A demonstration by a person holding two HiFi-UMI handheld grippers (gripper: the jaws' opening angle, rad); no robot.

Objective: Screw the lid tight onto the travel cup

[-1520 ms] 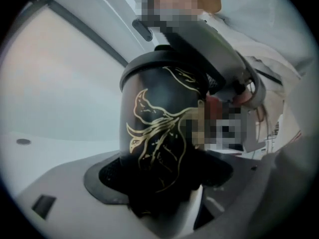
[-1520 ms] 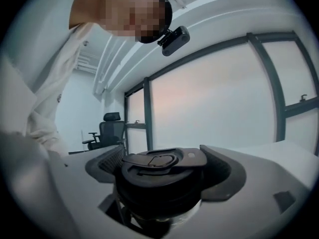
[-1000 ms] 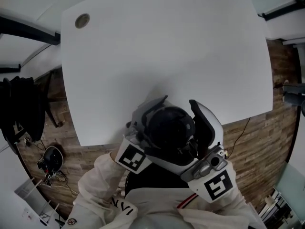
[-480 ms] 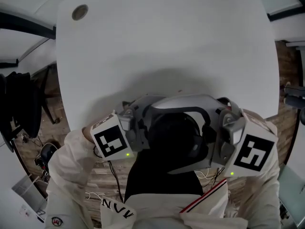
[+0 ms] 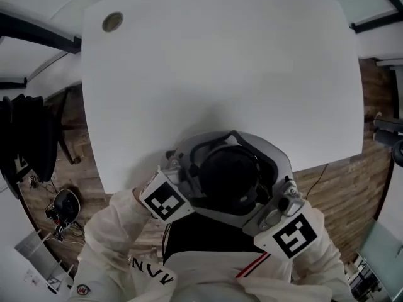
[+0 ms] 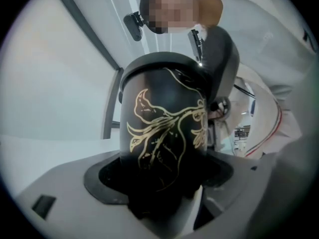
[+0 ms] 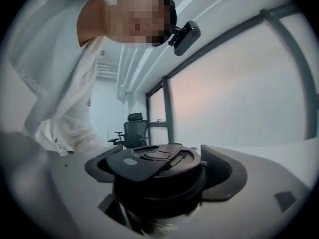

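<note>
Both grippers are busy: the left gripper (image 6: pixel 160 190) has its jaws clamped round the black, gold-leafed travel cup (image 6: pixel 162 128), the right gripper (image 7: pixel 158 185) grips its lid (image 7: pixel 154 161), and the cup is held above the white surface's (image 5: pixel 220 61) near edge.

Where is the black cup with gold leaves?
In the left gripper view, the cup is clamped in the left gripper, held in front of the person's chest at the white table's near edge.

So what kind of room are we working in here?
Probably an office or meeting room: large white table, a black swivel chair in the background, glass partition walls with dark frames.
</note>
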